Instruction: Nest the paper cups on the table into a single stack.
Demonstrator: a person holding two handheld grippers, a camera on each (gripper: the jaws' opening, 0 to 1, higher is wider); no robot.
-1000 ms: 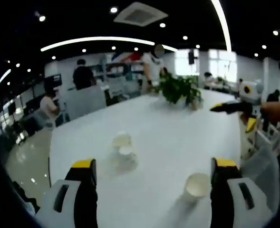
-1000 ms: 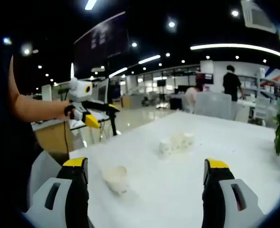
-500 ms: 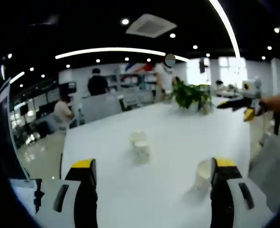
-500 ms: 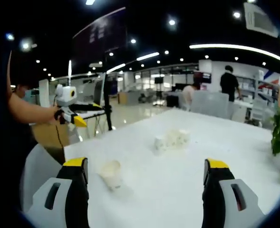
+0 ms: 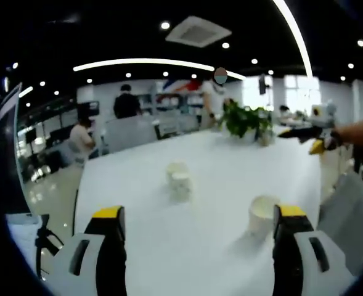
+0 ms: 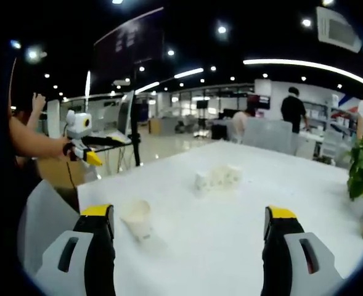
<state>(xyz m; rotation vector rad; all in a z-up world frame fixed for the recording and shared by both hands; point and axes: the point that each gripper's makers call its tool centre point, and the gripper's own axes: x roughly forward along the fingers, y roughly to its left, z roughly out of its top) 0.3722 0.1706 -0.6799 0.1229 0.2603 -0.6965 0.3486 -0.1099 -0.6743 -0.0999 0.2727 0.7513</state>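
Both grippers held wide open — left gripper (image 5: 196, 225), right gripper (image 6: 190, 225); lone paper cup (image 5: 261, 215) stands upright just beside the left gripper's right jaw, cup cluster (image 5: 179, 179) farther ahead.

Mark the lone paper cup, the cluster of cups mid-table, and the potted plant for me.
lone paper cup (image 5: 262, 213), left gripper view, on its side wall below the rim
cluster of cups (image 5: 179, 179), left gripper view, on the nearer cup's body
potted plant (image 5: 244, 119), left gripper view, on the leaves
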